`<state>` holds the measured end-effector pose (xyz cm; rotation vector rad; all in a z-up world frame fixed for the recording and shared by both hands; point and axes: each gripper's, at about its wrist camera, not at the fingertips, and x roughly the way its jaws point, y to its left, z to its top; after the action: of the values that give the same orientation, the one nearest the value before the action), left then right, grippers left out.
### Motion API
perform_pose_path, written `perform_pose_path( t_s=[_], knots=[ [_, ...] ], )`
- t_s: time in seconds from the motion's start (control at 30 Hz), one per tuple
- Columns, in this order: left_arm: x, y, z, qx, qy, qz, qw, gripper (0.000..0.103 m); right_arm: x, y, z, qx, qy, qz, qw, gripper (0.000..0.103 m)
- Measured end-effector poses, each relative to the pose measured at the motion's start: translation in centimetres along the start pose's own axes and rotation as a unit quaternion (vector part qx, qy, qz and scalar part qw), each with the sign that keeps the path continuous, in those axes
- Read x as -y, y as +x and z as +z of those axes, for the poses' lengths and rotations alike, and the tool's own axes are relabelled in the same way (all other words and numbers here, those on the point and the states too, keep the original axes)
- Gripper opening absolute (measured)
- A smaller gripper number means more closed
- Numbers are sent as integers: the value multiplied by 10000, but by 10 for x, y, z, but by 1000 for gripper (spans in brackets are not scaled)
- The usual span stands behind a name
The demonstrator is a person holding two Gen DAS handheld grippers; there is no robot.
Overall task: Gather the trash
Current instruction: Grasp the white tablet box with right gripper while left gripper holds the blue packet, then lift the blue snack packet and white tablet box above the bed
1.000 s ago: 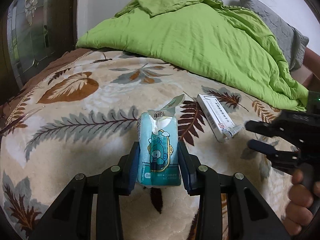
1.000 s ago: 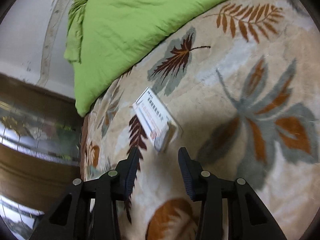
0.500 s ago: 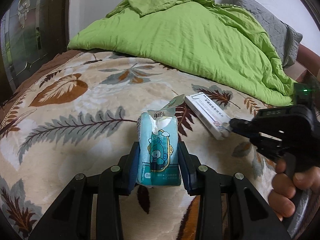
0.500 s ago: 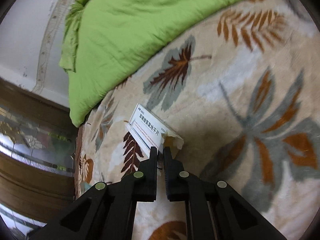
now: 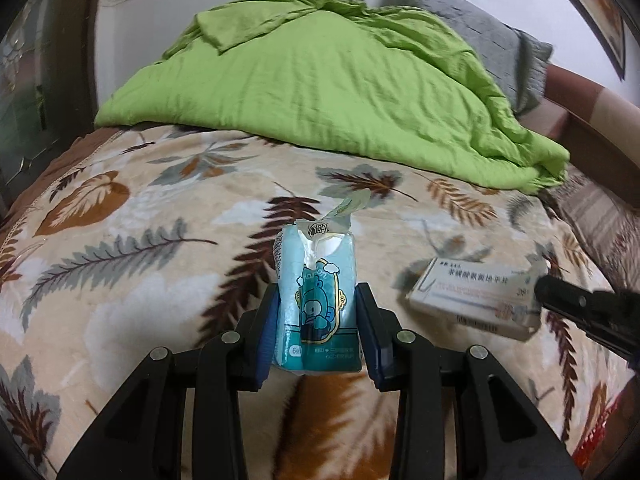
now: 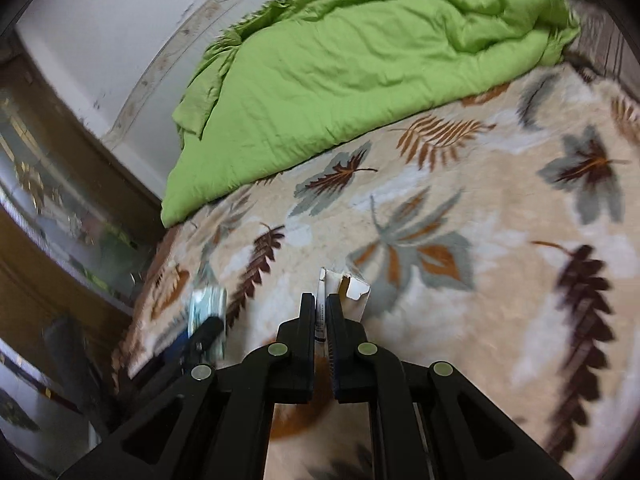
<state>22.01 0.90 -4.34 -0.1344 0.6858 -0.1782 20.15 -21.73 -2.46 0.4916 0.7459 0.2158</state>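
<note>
A: The tissue pack [image 5: 316, 300] is wrapped in thin glossy plastic film, torn open at the top; soft white paper is seen inside; the medicine box [image 5: 476, 298] is made of smooth white printed cardboard, with a ragged torn flap.

B: The left gripper [image 5: 317, 330] is built of matt black plastic, with ribbed blue pads and dull silver metal pins; the right gripper [image 6: 321, 314] is built alike.

A: The blanket [image 5: 140, 240] is seen as plush, fuzzy cloth printed with leaves; the green quilt [image 5: 320, 92] is a matt, creased woven cloth.

B: The bed frame [image 6: 24, 264] is finished in glossy dark wood; the wall [image 6: 104, 28] is painted matt and scuffed.
</note>
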Motion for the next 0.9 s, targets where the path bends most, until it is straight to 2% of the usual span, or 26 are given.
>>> perform_pose_path(
  t_s=[0.1,0.2,0.3,0.33,0.4,0.43,0.47,0.57,0.63,0.67,0.73,0.9],
  knots=[
    [6,-9,-7,-46,-24,-148,9999,36,3,-11,-14,-109,-164,-133,9997,6],
    [8,-18,-11,15,0,-115,9999,36,10,-9,-27,-537,-213,-159,9982,6],
    [4,-21,-12,42,-11,-55,10000,36,13,-1,-41,-1108,-311,-360,9927,10],
    [3,-21,-12,34,-26,-47,10000,36,13,-2,-42,-1177,-316,-438,9916,10],
    [-1,-20,-12,-3,-89,-50,9999,36,12,-10,-41,-1147,-344,-554,9913,20],
    [-3,-19,-12,-24,-108,-41,9999,36,11,-14,-40,-1106,-402,-606,9912,36],
    [-4,-19,-12,-38,-113,-43,9999,36,10,-19,-39,-1032,-516,-687,9909,48],
    [-4,-18,-12,-44,-72,-43,10000,36,7,-27,-35,-848,-839,-966,9882,50],
    [-4,-18,-12,-49,-85,-75,9999,36,6,-24,-28,-846,-920,-890,9882,51],
    [-5,-17,-12,-55,-96,-96,9999,36,4,-18,-25,-911,-1065,-863,9864,60],
    [-6,-16,-11,-62,-118,-113,9998,36,1,-1,-20,-1096,-1454,-879,9793,69],
    [-9,-15,-10,-75,-171,-144,9997,36,1,39,-18,-1513,-1848,-828,9675,69]
  ],
)
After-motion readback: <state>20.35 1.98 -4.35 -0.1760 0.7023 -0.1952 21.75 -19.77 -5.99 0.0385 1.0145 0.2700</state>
